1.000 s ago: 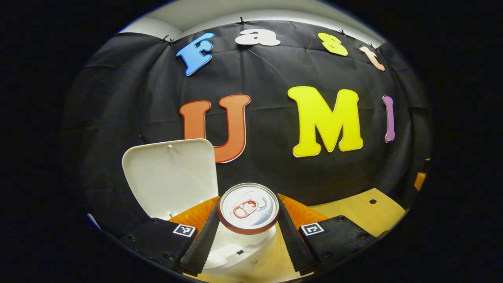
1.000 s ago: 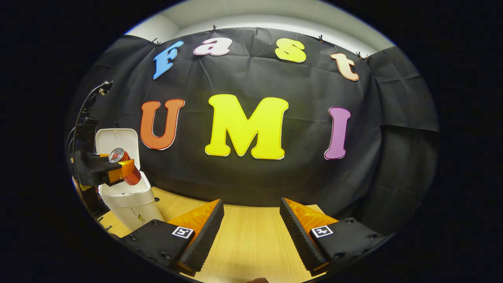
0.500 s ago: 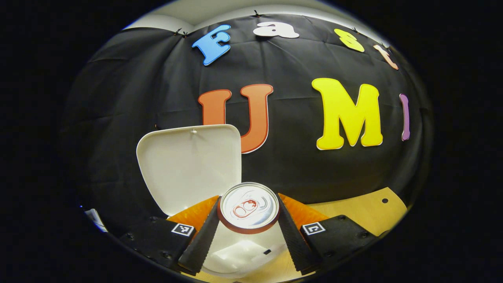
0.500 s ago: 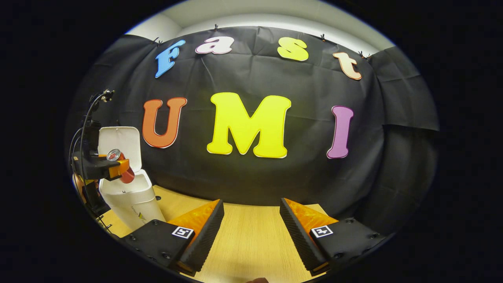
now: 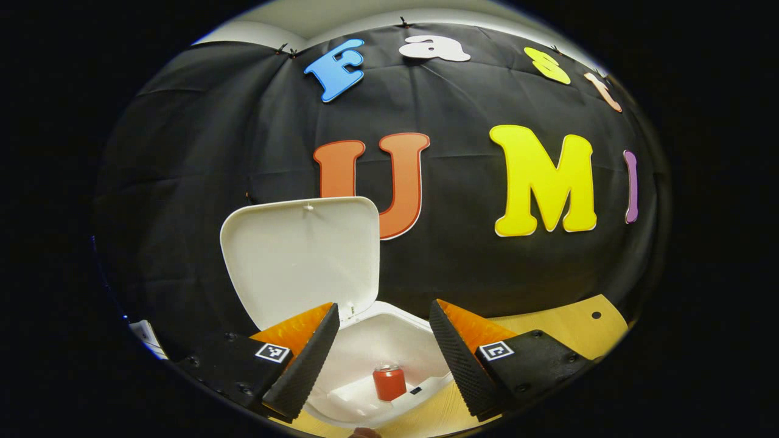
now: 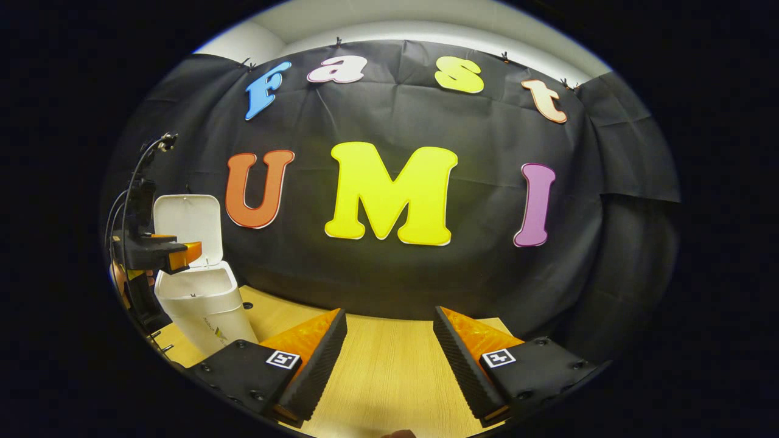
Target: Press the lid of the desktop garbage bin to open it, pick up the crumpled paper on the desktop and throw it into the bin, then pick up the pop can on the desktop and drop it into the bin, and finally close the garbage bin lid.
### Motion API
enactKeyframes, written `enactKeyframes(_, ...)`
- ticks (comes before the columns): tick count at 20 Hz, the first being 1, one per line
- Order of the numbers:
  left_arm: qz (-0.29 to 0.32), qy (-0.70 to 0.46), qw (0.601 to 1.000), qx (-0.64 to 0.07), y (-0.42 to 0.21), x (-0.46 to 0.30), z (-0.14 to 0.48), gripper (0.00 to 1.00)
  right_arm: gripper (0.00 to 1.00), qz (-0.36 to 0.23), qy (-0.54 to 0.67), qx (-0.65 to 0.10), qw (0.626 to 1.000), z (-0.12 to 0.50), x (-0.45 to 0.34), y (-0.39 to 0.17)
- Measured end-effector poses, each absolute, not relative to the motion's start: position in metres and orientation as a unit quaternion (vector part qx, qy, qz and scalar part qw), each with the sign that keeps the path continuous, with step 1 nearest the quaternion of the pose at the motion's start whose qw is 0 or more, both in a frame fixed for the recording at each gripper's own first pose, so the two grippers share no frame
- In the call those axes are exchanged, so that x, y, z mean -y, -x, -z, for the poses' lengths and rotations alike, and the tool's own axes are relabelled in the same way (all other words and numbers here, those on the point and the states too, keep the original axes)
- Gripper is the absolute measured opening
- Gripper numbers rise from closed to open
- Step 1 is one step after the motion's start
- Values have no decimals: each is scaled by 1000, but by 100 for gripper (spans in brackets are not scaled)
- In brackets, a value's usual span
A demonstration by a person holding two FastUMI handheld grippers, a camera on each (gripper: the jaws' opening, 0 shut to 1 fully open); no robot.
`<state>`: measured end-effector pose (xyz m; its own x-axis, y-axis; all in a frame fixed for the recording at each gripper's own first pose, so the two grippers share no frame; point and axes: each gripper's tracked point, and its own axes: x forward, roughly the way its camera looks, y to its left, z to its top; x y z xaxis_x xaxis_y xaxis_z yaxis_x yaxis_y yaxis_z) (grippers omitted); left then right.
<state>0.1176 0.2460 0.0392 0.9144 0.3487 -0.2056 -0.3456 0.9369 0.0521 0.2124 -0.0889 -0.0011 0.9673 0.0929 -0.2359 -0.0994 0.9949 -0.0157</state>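
Observation:
In the left gripper view the white bin [image 5: 365,340] stands open below me, its lid [image 5: 301,258] raised upright behind it. The red pop can [image 5: 389,383] is inside the bin, down near the bottom. My left gripper [image 5: 383,316] hangs open above the bin mouth with nothing between its fingers. In the right gripper view the same bin [image 6: 204,304] stands at the far left with its lid [image 6: 187,222] up, and the left gripper [image 6: 176,252] hovers over it. My right gripper [image 6: 389,325] is open over the wooden desktop [image 6: 389,371], holding nothing.
The black cloth wall closes off the back. A cable on a thin stand [image 6: 137,176] rises beside the bin at the left. A small hole [image 5: 595,315] marks the wooden desktop at the right of the left gripper view.
The left gripper has opened and let go of the pop can, which has dropped into the bin. The right gripper has stayed still.

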Motion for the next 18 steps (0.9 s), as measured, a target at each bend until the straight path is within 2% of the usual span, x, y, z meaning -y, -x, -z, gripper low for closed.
enactKeyframes(9,-208,47,973,-92,-134,-263,-85,97,91,-74,12,-121,990,7,97,-218)
enactKeyframes(18,-226,21,972,-63,-165,-296,-154,96,92,-90,12,-140,986,24,90,-225)
